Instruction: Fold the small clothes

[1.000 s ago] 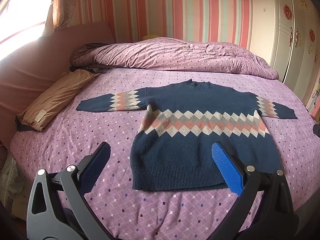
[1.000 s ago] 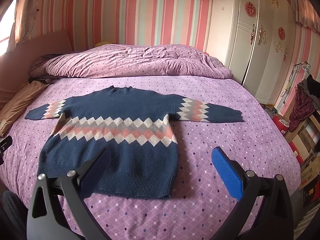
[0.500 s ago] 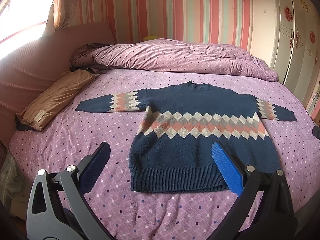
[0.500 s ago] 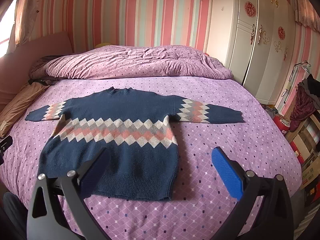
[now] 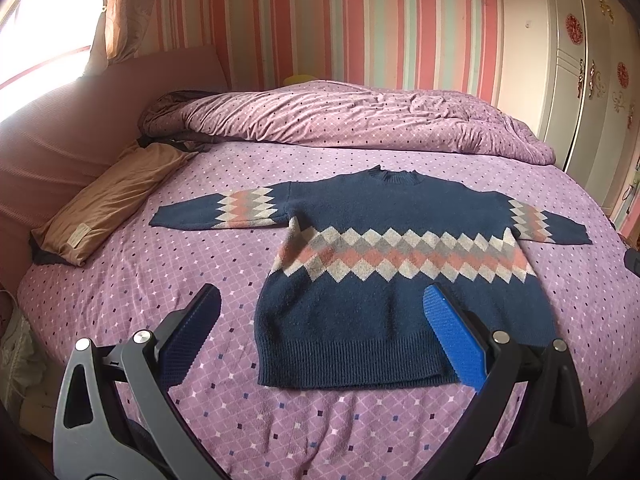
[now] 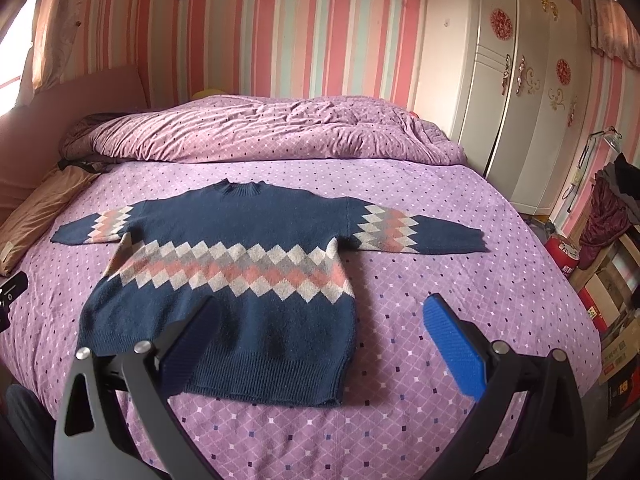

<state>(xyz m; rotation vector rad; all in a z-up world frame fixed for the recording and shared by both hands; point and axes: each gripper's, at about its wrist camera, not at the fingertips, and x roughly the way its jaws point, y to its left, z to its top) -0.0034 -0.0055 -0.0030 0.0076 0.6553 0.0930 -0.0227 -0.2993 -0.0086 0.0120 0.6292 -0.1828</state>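
The sweater (image 5: 400, 280) lies flat, unfolded, mid-frame on the bed (image 5: 200, 260). The left claw (image 5: 320, 316) and right claw (image 6: 320, 320) hover wide open, empty. Folding seems unstarted; next, likely grasp a sleeve.

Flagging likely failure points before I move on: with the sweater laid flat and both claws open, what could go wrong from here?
1. The sweater lies flat on the soft purple bedspread; a claw pinching a sleeve may grab bedding too.
2. The left claw and right claw hang near the hem, far from the cuffs, so a reach may drag knit.
3. Thick knit may spring open.
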